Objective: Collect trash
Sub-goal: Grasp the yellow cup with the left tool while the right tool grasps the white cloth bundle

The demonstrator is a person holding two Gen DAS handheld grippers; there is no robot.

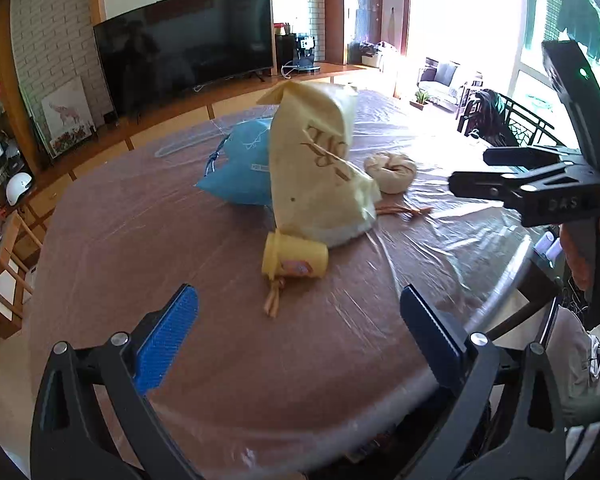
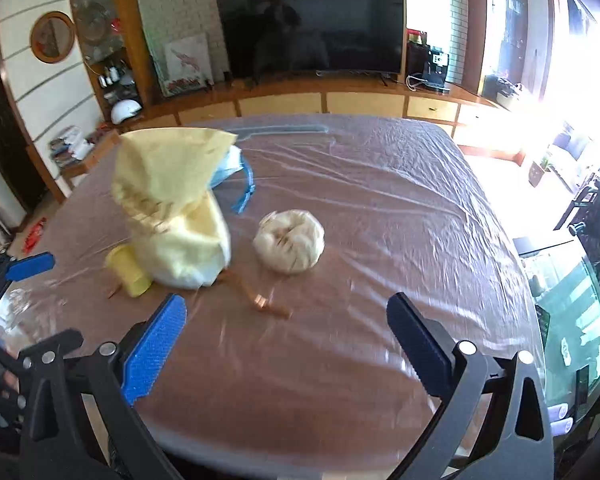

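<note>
left hand-held gripper (image 1: pixel 300 320): jaws wide, empty | right hand-held gripper (image 2: pixel 288 328): jaws wide, empty

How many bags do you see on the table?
3: a tall yellow bag standing mid-table, a blue bag behind it, and a small cream bag tied shut, lying to its right. Others may be hidden.

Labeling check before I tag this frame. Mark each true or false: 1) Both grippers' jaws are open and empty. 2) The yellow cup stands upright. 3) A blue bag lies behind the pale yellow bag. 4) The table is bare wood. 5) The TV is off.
1) True: left gripper and right gripper hold nothing.
2) False: the yellow cup lies on its side.
3) True: the blue bag sits behind the pale yellow bag.
4) False: clear plastic sheeting covers the table.
5) True: the TV is dark.
</note>
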